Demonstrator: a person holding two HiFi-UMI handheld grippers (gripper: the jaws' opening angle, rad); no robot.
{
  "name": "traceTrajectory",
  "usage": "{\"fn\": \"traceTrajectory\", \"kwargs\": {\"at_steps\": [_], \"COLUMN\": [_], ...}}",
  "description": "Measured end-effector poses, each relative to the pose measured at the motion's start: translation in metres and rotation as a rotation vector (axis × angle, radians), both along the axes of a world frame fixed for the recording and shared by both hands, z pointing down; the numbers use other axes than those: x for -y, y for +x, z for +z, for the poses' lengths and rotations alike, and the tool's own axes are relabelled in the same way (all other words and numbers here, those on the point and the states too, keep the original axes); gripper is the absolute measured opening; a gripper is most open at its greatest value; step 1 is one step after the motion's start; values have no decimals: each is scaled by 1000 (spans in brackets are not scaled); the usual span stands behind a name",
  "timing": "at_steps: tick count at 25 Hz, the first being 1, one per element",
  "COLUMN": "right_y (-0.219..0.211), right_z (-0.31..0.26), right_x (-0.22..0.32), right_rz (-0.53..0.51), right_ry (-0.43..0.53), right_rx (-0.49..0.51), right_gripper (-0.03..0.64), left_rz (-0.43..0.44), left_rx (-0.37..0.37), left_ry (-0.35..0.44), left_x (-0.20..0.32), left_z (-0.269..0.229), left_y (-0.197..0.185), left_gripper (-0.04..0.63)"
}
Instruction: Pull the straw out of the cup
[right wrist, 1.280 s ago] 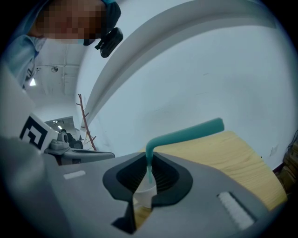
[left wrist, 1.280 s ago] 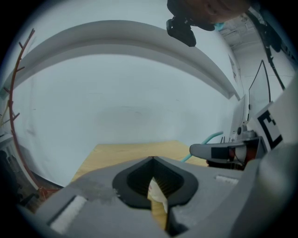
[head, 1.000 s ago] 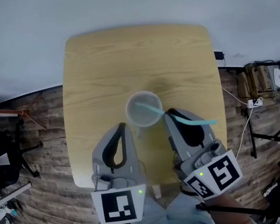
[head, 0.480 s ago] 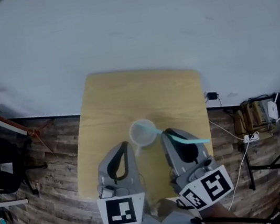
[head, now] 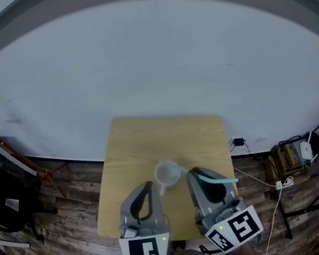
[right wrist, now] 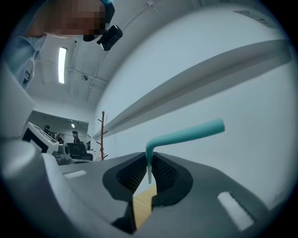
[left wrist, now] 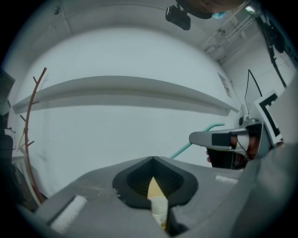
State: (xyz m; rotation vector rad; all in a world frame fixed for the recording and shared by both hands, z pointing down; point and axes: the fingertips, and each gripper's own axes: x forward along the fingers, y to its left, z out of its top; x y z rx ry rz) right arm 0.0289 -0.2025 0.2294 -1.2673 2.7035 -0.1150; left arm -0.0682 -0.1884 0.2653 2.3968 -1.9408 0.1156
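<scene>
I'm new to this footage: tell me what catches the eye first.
A teal straw, bent at its joint, is pinched in the right gripper. In the head view both grippers meet at a clear cup over a small wooden table; the left gripper pinches its rim.

Two grey grippers up front: left gripper (head: 149,185), right gripper (head: 191,173), fingers with black-lined teardrop hollows. Behind each sits a black-and-white marker cube (head: 146,251), a small green light glowing beside it.
</scene>
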Motion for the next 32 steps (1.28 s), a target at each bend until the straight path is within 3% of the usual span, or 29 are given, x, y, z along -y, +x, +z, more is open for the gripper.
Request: {"fn": "traceTrajectory", "kwargs": {"at_steps": [15, 32], "right_y": [-11, -24], "right_z": [-13, -25], "right_x": [-97, -113], "right_rz": [116, 145], "right_ry": [43, 87], "right_rx": [-14, -50], "right_gripper": [40, 38], "left_rz": [129, 158], "left_rx": [-2, -4], "left_ry": [67, 155], "left_x": [-74, -95], "left_z": [-29, -53], "left_y": [-1, -7], "left_gripper": [18, 18]}}
